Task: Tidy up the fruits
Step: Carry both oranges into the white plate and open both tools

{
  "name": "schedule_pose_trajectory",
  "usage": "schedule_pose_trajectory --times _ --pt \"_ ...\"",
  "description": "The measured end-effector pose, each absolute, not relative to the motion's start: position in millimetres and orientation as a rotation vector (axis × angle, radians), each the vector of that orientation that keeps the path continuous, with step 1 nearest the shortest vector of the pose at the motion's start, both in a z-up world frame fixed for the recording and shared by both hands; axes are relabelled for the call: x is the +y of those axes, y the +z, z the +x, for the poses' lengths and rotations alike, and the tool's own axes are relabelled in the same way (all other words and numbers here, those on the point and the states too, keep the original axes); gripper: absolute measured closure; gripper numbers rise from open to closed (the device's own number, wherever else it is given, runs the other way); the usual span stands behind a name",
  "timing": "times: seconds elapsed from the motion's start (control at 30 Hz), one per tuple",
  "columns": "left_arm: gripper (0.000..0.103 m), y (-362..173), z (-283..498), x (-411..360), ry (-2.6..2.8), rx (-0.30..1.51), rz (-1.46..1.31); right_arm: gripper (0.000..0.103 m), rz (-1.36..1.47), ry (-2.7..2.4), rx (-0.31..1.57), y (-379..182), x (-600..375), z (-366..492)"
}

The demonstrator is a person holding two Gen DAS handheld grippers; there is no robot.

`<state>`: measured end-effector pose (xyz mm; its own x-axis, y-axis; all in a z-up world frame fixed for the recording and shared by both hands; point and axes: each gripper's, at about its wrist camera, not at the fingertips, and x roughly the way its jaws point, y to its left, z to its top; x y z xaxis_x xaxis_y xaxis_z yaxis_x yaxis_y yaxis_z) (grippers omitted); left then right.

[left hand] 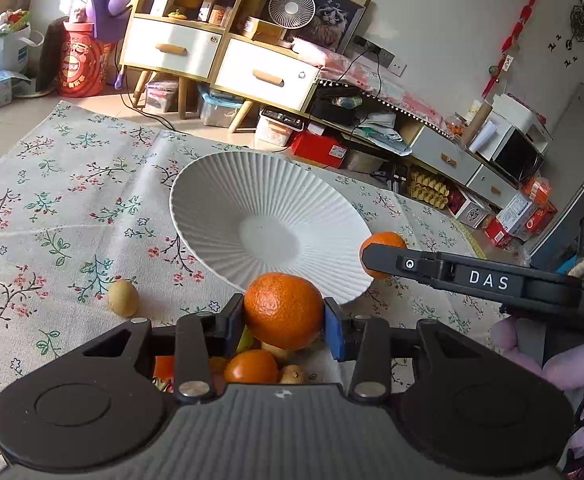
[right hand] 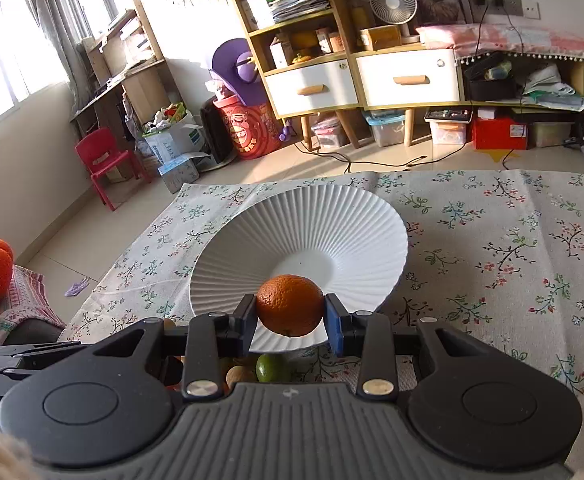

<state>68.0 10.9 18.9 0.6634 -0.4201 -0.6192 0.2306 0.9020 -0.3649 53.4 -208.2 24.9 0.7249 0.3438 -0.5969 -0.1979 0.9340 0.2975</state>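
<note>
A white ribbed plate [left hand: 211, 208] [right hand: 332, 220] stands bare on the flowered cloth. My left gripper [left hand: 283, 316] is shut on a large orange [left hand: 283, 310], held just before the plate's near rim. My right gripper [right hand: 290, 314] is shut on a smaller orange [right hand: 289, 310], held over the plate's near edge. In the left wrist view the right gripper's arm [left hand: 488, 280] reaches in from the right, its orange [left hand: 384, 242] showing behind the finger. Beneath the left gripper lie more fruits: an orange [left hand: 251, 366] and a brown kiwi [left hand: 294, 374]. A lime [right hand: 269, 368] lies under the right gripper.
A lone kiwi [left hand: 123, 298] rests on the cloth left of my left gripper. The flowered tablecloth [right hand: 512, 260] stretches wide to the right. Beyond the table's far edge stand a shelf with drawers [right hand: 356, 76], storage boxes and a red chair [right hand: 105, 160].
</note>
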Motion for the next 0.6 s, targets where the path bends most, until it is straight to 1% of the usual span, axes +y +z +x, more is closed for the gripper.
schedule_pose_trajectory --times 0.23,0.6 --pt "0.063 15.4 104.4 -6.0 -0.398 0.721 -0.211 0.070 0.240 0.292 0.717 15.0 -211.3 79.2" --pt "0.063 -7.6 125.7 -24.8 -0.478 0.718 -0.043 0.070 0.228 0.305 0.761 0.4 -212.5 104.4"
